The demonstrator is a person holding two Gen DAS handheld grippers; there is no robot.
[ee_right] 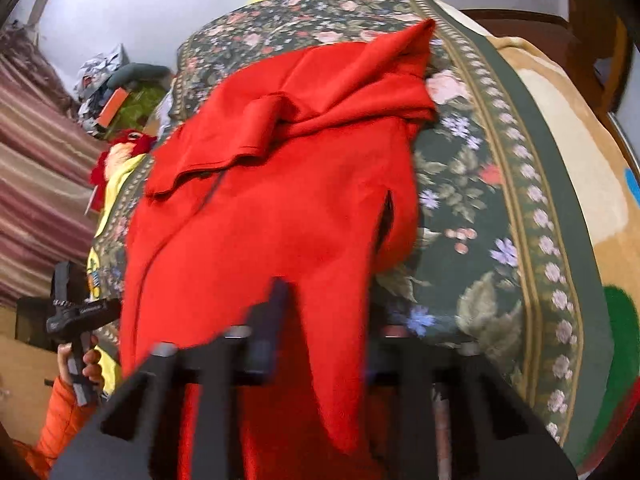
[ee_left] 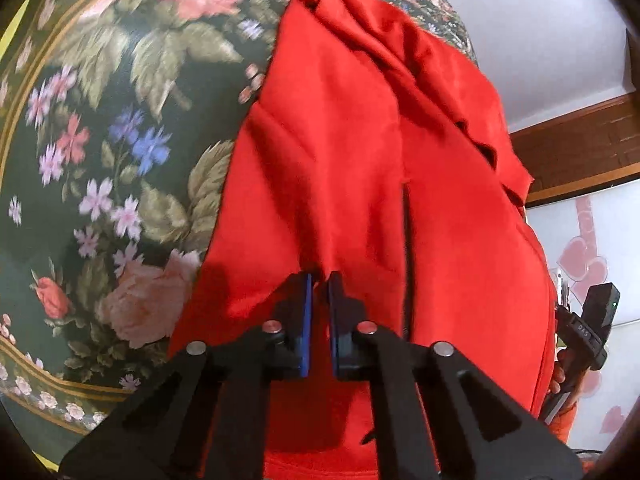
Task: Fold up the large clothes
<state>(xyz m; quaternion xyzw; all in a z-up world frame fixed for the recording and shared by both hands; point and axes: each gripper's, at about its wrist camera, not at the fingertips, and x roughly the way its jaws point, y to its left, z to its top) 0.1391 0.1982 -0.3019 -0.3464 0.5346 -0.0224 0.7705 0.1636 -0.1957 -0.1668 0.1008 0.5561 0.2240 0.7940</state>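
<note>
Hand-held grippers, L point(ee_left: 319, 280) & R point(ee_right: 320, 300), angled down, pinching red garment point(ee_left: 360, 160).

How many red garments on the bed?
1. The red garment lies spread on the floral bedspread, its near edge at both grippers. More could be hidden underneath.

A dark green floral bedspread point(ee_right: 472, 216) covers the bed, over a tan blanket point(ee_right: 576, 152). Striped curtains point(ee_right: 36, 184) hang at the left. A red-and-yellow plush toy point(ee_right: 120, 152) lies near a clutter pile point(ee_right: 104, 80). Pink heart decals point(ee_left: 580, 264) mark a white wall.
</note>
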